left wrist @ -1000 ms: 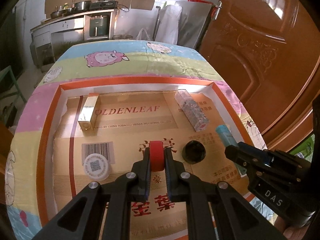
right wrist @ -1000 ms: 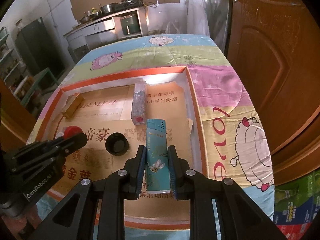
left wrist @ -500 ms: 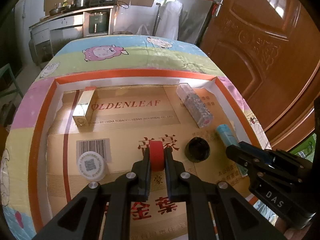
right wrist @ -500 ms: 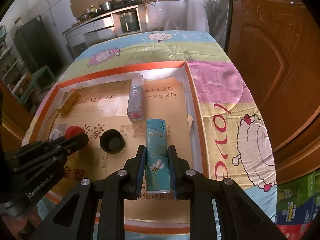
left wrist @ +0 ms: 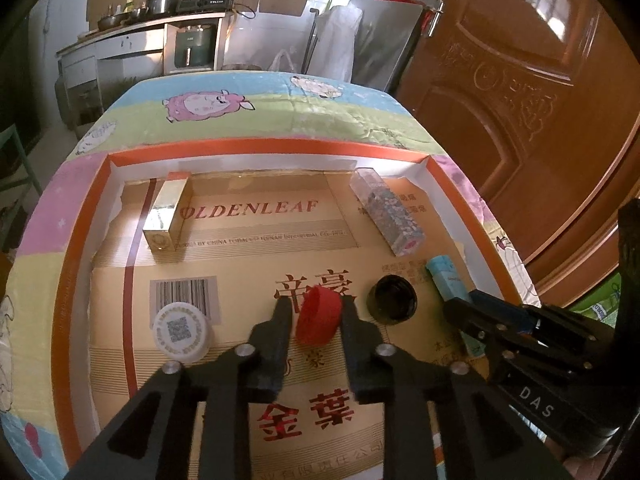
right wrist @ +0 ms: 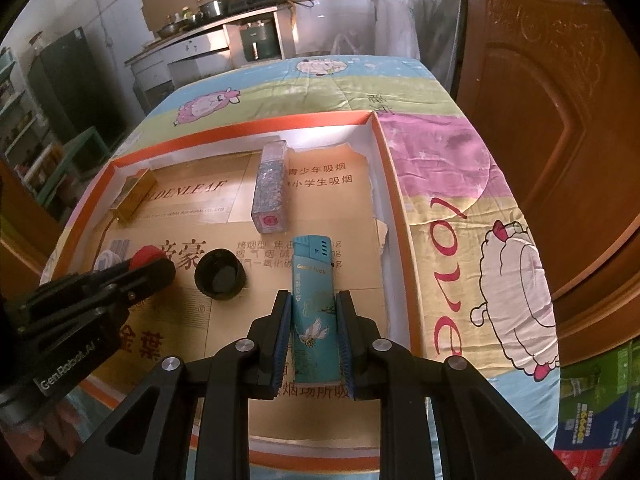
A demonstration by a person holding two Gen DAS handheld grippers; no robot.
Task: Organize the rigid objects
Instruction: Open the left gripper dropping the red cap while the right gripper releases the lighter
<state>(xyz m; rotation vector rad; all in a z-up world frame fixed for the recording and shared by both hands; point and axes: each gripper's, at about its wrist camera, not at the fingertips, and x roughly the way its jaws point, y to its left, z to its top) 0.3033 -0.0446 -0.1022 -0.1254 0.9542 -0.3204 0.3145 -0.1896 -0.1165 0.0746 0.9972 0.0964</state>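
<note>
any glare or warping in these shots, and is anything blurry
Left wrist view: fisheye bends the tray rim into an arc, glare whitens the gold box, and the black corners are vignetting. Right wrist view: same bowing, door lit warm orange, lighter print sharp, background kitchen softer.

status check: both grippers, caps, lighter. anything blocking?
Left gripper just opened, red cap loose between fingers. Right gripper shut on teal lighter. Black cap close beside; nothing blocking.
</note>
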